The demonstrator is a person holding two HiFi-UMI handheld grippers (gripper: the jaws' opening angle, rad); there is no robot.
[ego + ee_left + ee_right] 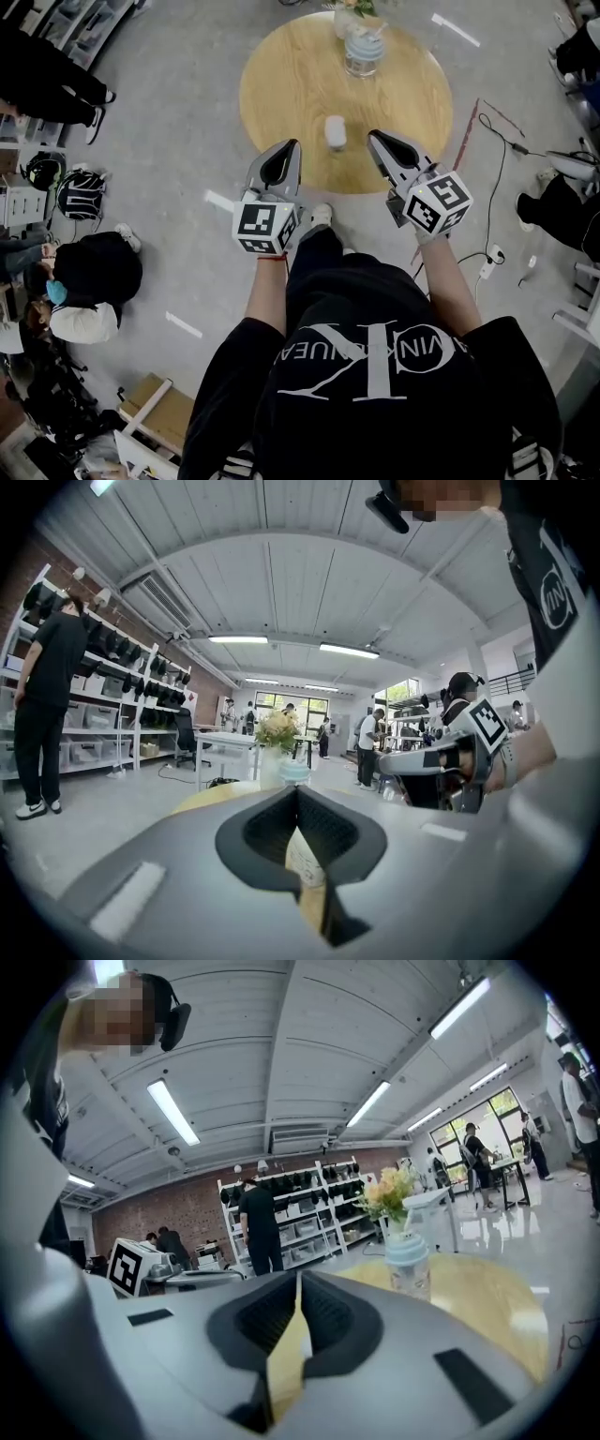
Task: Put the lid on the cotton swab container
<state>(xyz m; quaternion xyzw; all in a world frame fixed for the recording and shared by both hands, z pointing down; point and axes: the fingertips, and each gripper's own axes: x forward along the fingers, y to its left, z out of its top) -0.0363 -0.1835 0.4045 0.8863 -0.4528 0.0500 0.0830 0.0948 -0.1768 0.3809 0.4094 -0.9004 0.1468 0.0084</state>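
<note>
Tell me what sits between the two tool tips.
In the head view, a small white container stands on the round table between the tips of the left tool and the right tool; nothing else shows there. Both are shut, empty.

Glass flower vase (345, 19) at the round wooden table's (281, 94) twelve o'clock is cropped; small white cylinder (335, 131) stays unidentifiable.

A round, light wooden table (281, 89) stands on the grey floor (178, 141). Near its front edge, at the middle, a small white cylinder (335, 131) stands upright. At the far side sits a clear container (362, 62) with its pale blue lid (364, 42) on, and a vase of flowers (349, 11) just behind it
</note>
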